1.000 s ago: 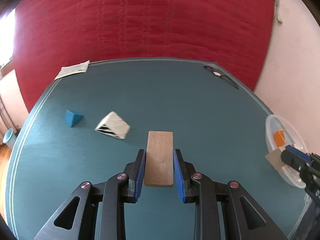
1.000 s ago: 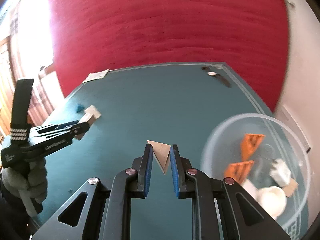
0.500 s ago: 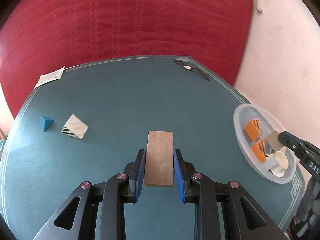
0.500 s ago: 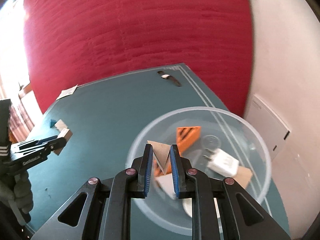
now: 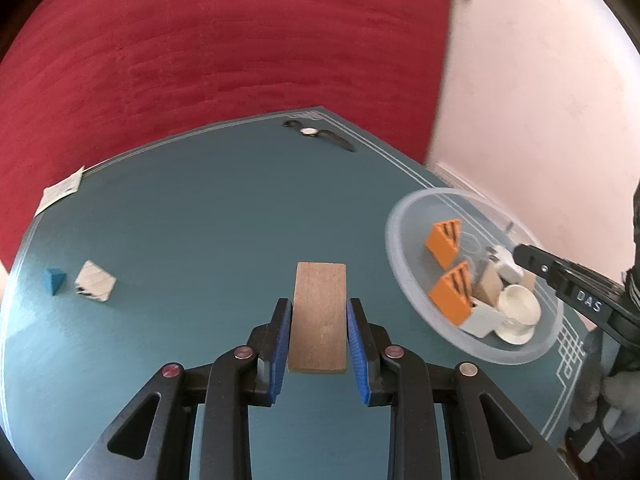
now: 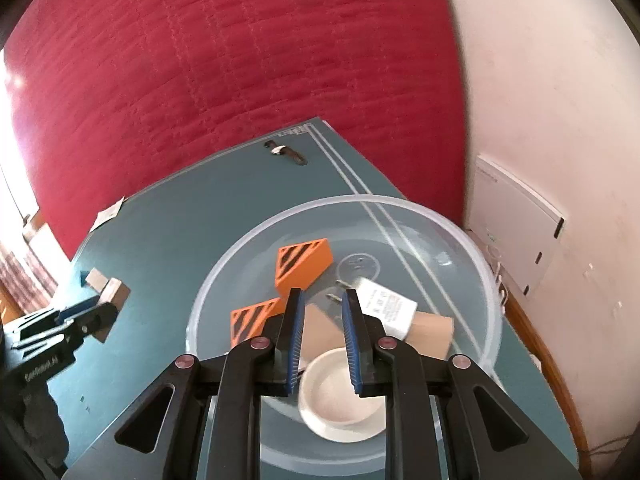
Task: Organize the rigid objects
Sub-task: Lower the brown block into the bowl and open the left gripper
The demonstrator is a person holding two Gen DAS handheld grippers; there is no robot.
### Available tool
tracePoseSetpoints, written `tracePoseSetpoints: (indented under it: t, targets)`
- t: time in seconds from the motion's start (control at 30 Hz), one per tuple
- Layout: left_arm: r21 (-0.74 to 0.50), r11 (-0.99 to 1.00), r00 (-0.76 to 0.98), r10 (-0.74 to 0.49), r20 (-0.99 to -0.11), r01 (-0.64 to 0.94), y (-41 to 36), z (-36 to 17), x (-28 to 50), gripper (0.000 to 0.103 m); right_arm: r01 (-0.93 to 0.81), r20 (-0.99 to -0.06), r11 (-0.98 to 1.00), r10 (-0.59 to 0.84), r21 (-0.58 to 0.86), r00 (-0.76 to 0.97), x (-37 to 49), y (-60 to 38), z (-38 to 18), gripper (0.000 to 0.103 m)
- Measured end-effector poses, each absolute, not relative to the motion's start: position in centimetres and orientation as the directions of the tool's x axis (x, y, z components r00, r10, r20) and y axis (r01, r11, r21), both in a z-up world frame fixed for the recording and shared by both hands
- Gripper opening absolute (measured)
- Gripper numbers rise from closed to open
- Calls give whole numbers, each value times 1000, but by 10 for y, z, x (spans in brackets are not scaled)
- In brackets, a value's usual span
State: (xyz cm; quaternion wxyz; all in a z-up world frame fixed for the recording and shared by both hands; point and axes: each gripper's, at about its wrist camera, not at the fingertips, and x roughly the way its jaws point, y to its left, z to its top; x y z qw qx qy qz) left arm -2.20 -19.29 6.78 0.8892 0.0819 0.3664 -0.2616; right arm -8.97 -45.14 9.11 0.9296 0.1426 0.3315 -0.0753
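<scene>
My left gripper (image 5: 319, 308) is shut on a flat wooden block (image 5: 319, 316) and holds it above the teal table (image 5: 200, 220). My right gripper (image 6: 322, 300) is open over a clear plastic bowl (image 6: 472, 264). A tan wooden wedge (image 6: 320, 334) lies in the bowl below its fingers, loose. The bowl also holds two orange wedges (image 6: 304, 266), a white charger (image 6: 384, 306), a white cup (image 6: 340, 396) and a tan piece (image 6: 434, 334). The bowl (image 5: 404, 216) shows at right in the left wrist view. A blue wedge (image 5: 53, 280) and a white striped wedge (image 5: 96, 286) lie at the table's left.
A wristwatch (image 5: 318, 136) lies at the table's far edge. A paper slip (image 5: 60, 192) lies at the far left corner. A red quilted surface (image 5: 200, 60) rises behind the table, and a pale wall (image 6: 560, 120) stands to the right.
My right gripper moved over the bowl, opened and let the tan wedge drop in. My left gripper swung right toward the bowl, still holding the wooden block.
</scene>
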Motion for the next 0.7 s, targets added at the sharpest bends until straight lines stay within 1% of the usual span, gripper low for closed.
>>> tracePoseSetpoints:
  t: [0.23, 0.7]
  targets:
    - [-47, 813, 556, -438, -706, 581, -226, 67, -26, 29, 259, -624, 940, -68, 221, 779, -93, -461, 92, 21]
    - [-35, 761, 527, -482, -700, 648, -278, 69, -15, 30, 240, -603, 947, -66, 213, 795, -97, -459, 95, 24]
